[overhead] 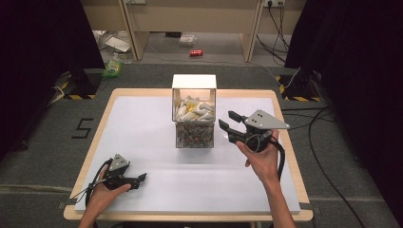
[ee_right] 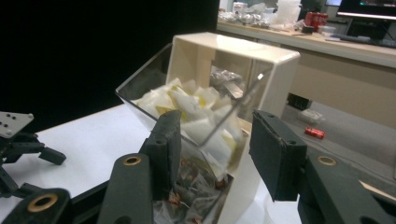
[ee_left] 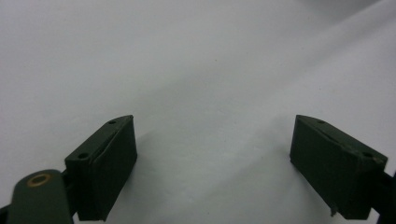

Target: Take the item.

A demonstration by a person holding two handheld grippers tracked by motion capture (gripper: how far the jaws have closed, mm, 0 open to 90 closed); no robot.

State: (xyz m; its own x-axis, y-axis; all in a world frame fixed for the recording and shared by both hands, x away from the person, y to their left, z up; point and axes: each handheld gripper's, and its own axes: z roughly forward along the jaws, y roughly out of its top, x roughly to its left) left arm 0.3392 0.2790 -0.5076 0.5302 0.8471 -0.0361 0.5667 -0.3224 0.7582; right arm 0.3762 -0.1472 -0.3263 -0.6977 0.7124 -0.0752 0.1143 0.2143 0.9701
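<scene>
Your right gripper (overhead: 227, 124) hangs wide and empty beside the two-tier sachet dispenser (overhead: 194, 116) mid-table, your left gripper (overhead: 141, 178) wide too; its light, soft, crinkly sachets (ee_right: 187, 109) probably want a gentle mid-packet pinch.

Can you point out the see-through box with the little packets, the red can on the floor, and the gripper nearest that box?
clear box (overhead: 194, 134): high view, its front wall.
red can (overhead: 196, 53): high view, its side.
right gripper (overhead: 226, 122): high view, midway between its fingertips.
</scene>
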